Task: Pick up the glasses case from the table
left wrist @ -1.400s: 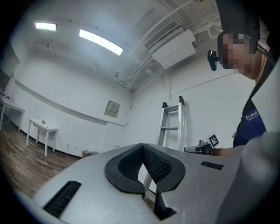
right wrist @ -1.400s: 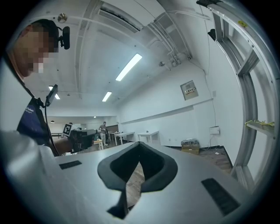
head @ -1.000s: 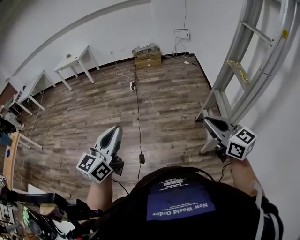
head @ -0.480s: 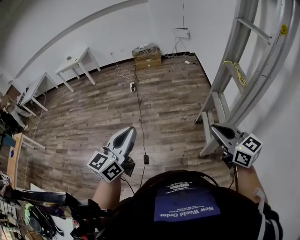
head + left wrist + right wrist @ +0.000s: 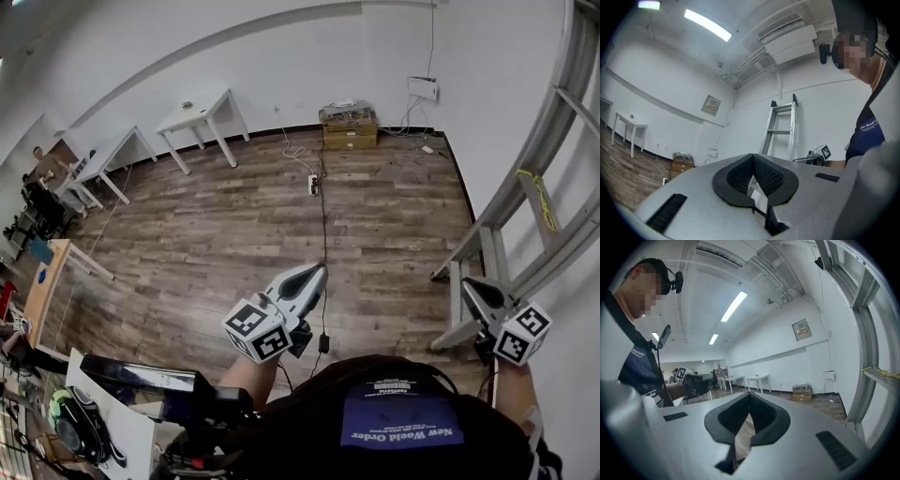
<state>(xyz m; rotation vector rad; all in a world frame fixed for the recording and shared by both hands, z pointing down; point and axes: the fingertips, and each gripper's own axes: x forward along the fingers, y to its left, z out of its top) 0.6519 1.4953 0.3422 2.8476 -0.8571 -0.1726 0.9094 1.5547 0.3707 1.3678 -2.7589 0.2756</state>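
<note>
No glasses case shows in any view. In the head view my left gripper (image 5: pixel 314 271) is held level over the wooden floor, jaws shut with nothing between them, its marker cube (image 5: pixel 255 330) nearest to me. My right gripper (image 5: pixel 469 284) hangs near the foot of the ladder (image 5: pixel 548 197), also shut and empty. The left gripper view has the dark pads (image 5: pixel 766 176) meeting at the tip, with the ladder (image 5: pixel 780 129) and the right gripper behind. In the right gripper view the pads (image 5: pixel 764 416) meet too, facing the room's white tables (image 5: pixel 759 380).
A black cable (image 5: pixel 322 216) runs across the floor from a power strip (image 5: pixel 314 185) towards a cardboard box (image 5: pixel 349 127) at the wall. White tables (image 5: pixel 202 114) stand at the back left. A cluttered white table (image 5: pixel 103 427) lies at the bottom left, beside a wooden tabletop (image 5: pixel 45 286).
Both grippers have slid to the right and lower in the head view. The view has swung, bringing in more of the room's left side and the cluttered table. Jaws stay shut.
</note>
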